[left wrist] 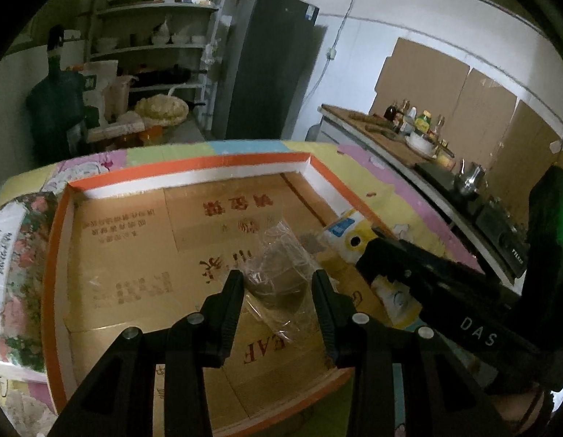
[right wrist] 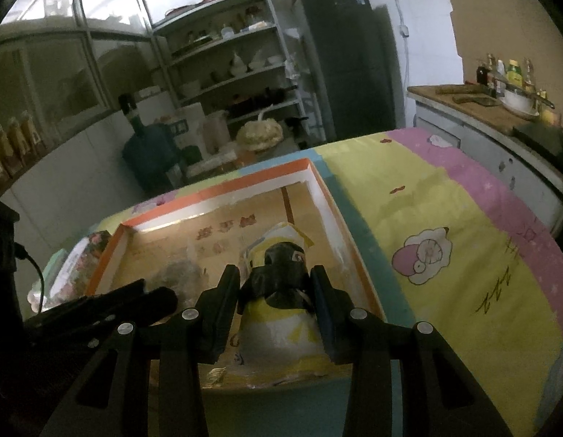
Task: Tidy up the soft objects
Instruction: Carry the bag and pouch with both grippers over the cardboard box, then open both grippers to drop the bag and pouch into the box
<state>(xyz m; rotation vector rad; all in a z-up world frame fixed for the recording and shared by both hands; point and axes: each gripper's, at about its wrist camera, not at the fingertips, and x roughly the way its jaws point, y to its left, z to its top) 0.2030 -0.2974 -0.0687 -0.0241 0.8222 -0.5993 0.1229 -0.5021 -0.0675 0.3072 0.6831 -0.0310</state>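
**Both grippers tilted downward, each closed on something**

The left gripper (left wrist: 277, 291) points forward and down, its two black fingers (left wrist: 230, 302) set roughly parallel with a moderate gap, a clear plastic bag (left wrist: 277, 276) pinched between them. The right gripper (right wrist: 276, 291) is angled down at much the same slope, its fingers (right wrist: 223, 298) pressing both flanks of a plush penguin (right wrist: 281, 291). In the left wrist view the right gripper (left wrist: 427, 276) reaches in from the right edge, lying just beside the left one. In the right wrist view the left gripper (right wrist: 110, 306) shows at the lower left, close alongside.
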